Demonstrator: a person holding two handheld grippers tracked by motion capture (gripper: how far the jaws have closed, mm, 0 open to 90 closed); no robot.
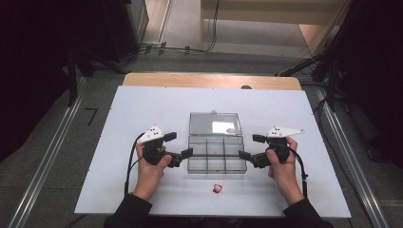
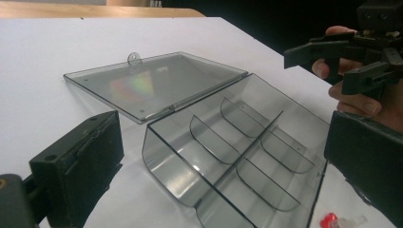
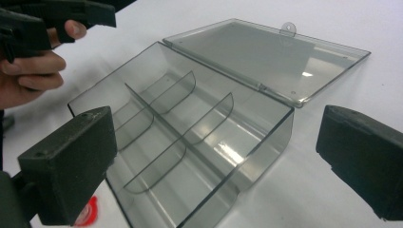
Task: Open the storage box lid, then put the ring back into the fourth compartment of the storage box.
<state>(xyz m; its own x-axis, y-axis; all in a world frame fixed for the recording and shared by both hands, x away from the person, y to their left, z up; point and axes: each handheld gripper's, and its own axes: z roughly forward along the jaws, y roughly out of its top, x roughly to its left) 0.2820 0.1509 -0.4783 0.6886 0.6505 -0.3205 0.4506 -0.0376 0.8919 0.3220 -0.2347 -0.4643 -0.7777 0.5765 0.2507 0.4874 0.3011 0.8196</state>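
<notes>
Jaws of both grippers stand wide with nothing between them. I see the left gripper [image 1: 179, 153] just beside the left end of the clear box [image 1: 216, 158], and the right gripper [image 1: 252, 153] just beside its right end; neither one touches the box. The box lies open on the white table [image 1: 142, 109], its lid [image 1: 215, 124] folded flat behind it, on the side far from me. Inside, thin dividers [image 3: 157, 121] make six compartments. A small red thing [image 1: 217, 188] lies in front of the box, near its front wall.
</notes>
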